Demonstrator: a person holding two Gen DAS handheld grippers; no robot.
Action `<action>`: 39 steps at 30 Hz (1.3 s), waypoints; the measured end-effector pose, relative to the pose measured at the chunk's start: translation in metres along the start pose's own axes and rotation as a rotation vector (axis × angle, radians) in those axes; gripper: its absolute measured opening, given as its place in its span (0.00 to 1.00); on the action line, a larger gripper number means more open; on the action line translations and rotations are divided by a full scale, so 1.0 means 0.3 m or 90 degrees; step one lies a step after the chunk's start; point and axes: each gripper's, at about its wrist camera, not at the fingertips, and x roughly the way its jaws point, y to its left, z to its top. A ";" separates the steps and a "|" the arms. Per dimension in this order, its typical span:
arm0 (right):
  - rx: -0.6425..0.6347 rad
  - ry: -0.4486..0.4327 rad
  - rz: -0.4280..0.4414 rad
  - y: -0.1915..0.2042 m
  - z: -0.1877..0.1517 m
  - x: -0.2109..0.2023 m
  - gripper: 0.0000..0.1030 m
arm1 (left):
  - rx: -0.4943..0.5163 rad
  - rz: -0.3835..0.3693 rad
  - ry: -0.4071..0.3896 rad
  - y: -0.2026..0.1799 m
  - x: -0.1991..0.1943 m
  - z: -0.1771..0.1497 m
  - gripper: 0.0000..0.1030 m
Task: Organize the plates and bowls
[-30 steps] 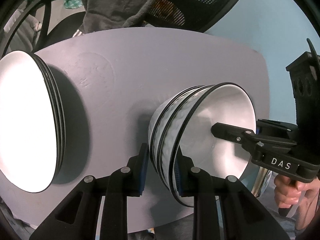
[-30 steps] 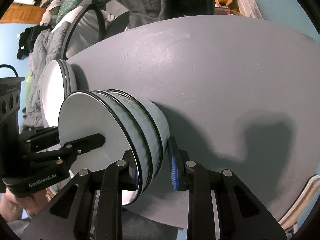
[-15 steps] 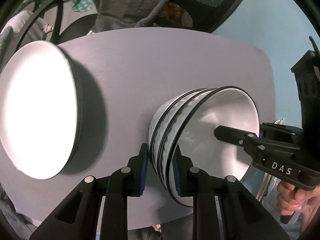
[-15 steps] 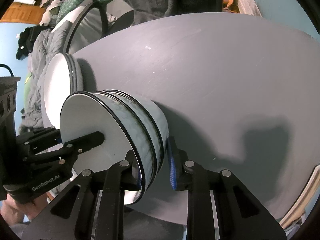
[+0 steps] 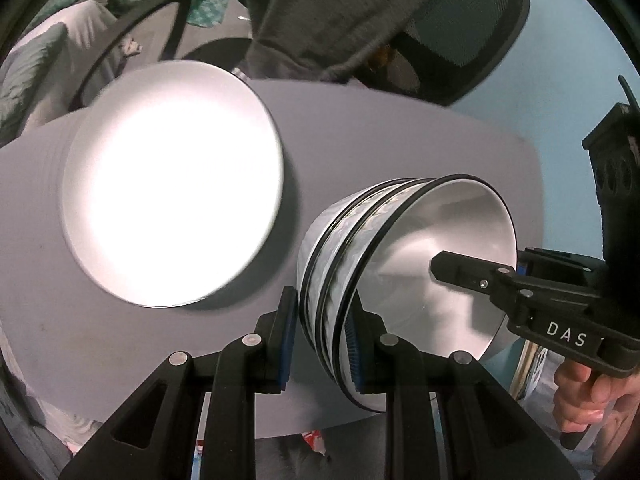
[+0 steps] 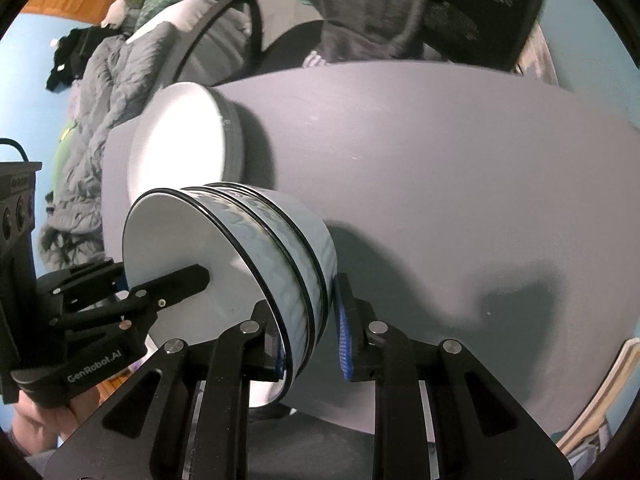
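Observation:
A stack of three nested white bowls (image 5: 404,264) with black rims and a wavy blue pattern is held above the grey table (image 5: 380,136). My left gripper (image 5: 322,340) is shut on the rims of the stack on one side. My right gripper (image 6: 312,340) is shut on the rims on the opposite side (image 6: 288,256). A stack of white plates (image 5: 172,184) with dark rims lies on the table to the left of the bowls; it also shows in the right wrist view (image 6: 180,140).
A black mesh office chair (image 5: 452,20) draped with a grey garment stands behind the table. A bed with grey and green bedding (image 6: 92,92) lies beyond the table's left side. The table's near edge (image 5: 304,428) runs just under the grippers.
Both grippers have carried the bowl stack up and away from the table surface. The plate stack now sits closer to the middle of the left wrist view and nearer the bowls.

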 end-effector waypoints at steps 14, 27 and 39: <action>-0.079 -0.005 -0.001 0.266 0.142 0.039 0.20 | -0.059 0.019 -0.054 0.223 -0.152 0.033 0.21; -0.107 0.019 -0.014 0.409 0.283 0.162 0.20 | -0.102 0.030 -0.038 0.399 -0.107 0.114 0.21; -0.100 0.032 -0.033 0.426 0.337 0.214 0.19 | -0.100 0.037 -0.019 0.435 -0.068 0.144 0.21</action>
